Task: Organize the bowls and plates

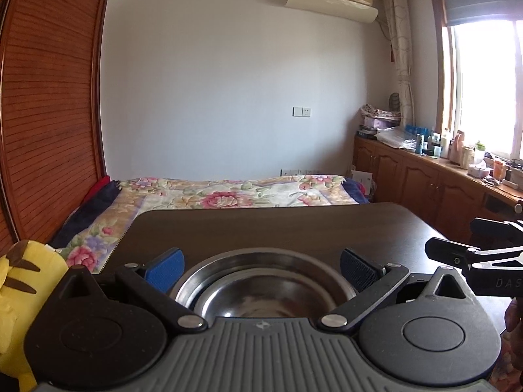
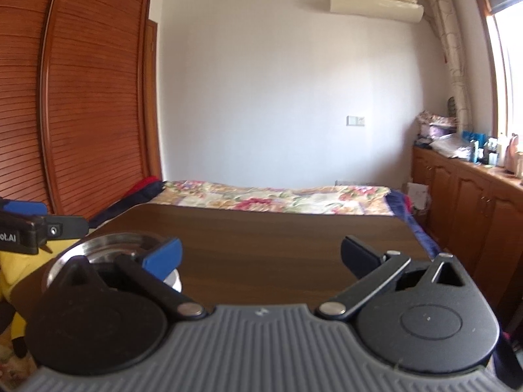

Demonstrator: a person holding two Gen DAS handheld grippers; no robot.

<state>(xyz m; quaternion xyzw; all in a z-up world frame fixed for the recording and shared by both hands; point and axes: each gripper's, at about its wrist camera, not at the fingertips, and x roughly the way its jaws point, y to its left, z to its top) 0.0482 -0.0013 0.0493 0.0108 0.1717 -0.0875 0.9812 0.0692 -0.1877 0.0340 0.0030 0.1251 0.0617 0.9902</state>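
- Left wrist: left gripper (image 1: 261, 266) is held wide at 6 o'clock, bracketing steel bowl (image 1: 264, 285), likely staged for grasping.
- Right gripper (image 2: 260, 258) is spread wide, empty, over table (image 2: 278, 238); bowl seen at 9 o'clock.

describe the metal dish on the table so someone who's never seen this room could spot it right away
Start at the dark wooden table standing in front of the floral bedspread. On its near edge, by the left corner next to a yellow plush toy, sits the steel dish, between the open fingers of the left gripper. It is the only shiny, round metal thing on the tabletop, with a stepped rim.
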